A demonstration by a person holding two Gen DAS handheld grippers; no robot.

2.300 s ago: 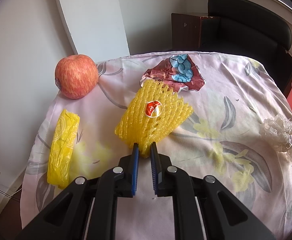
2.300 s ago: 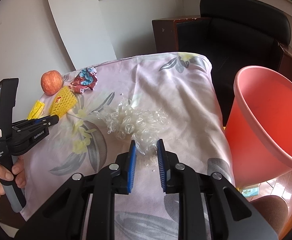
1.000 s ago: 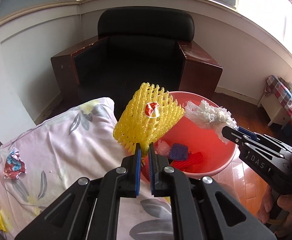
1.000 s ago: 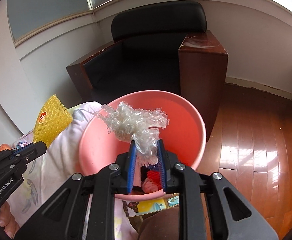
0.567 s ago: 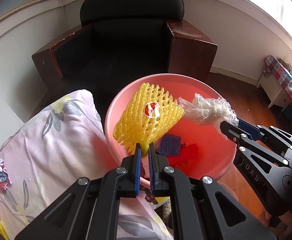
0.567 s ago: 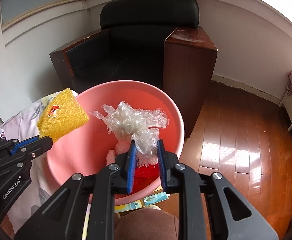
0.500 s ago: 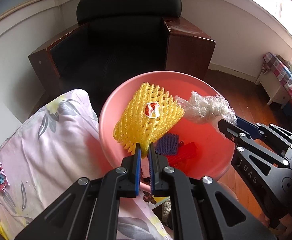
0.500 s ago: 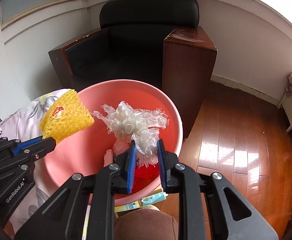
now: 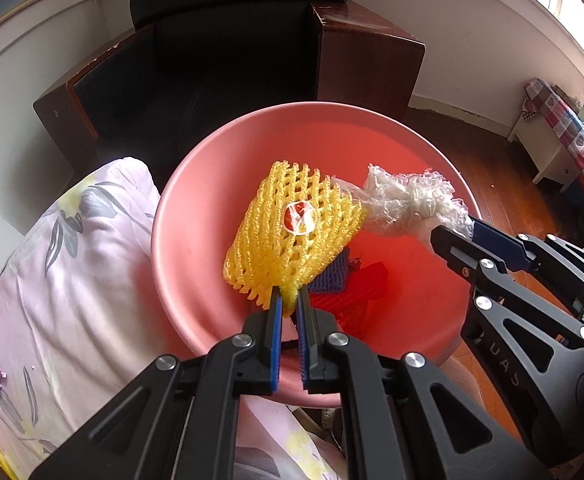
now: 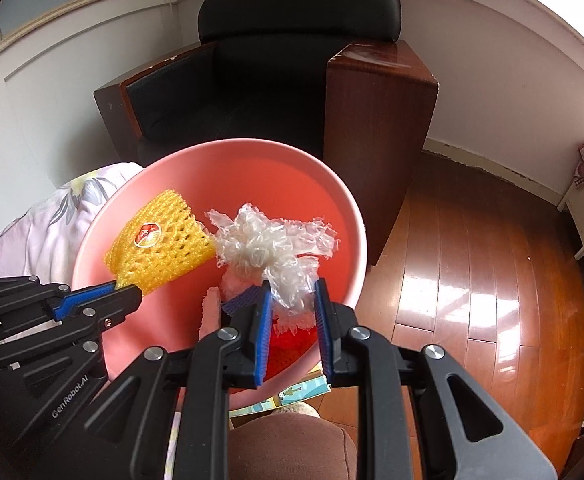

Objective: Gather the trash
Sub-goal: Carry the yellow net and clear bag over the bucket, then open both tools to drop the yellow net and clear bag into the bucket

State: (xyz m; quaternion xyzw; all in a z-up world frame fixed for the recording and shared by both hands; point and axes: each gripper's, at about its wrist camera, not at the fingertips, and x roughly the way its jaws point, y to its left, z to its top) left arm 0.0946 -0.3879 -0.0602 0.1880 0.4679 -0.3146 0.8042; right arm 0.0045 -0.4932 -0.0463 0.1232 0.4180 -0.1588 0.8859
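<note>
Red and purple scraps (image 9: 344, 280) inside pink bin (image 9: 195, 216)

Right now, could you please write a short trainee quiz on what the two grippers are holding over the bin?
1. True or false: the left gripper is shut on the yellow foam net.
2. What does the right gripper hold? A) apple B) clear plastic wrap C) red foil wrapper
3. Fill in: both items hang above the ___ bin.

Key
1. True; its jaws pinch the net's lower edge.
2. B
3. pink
</note>
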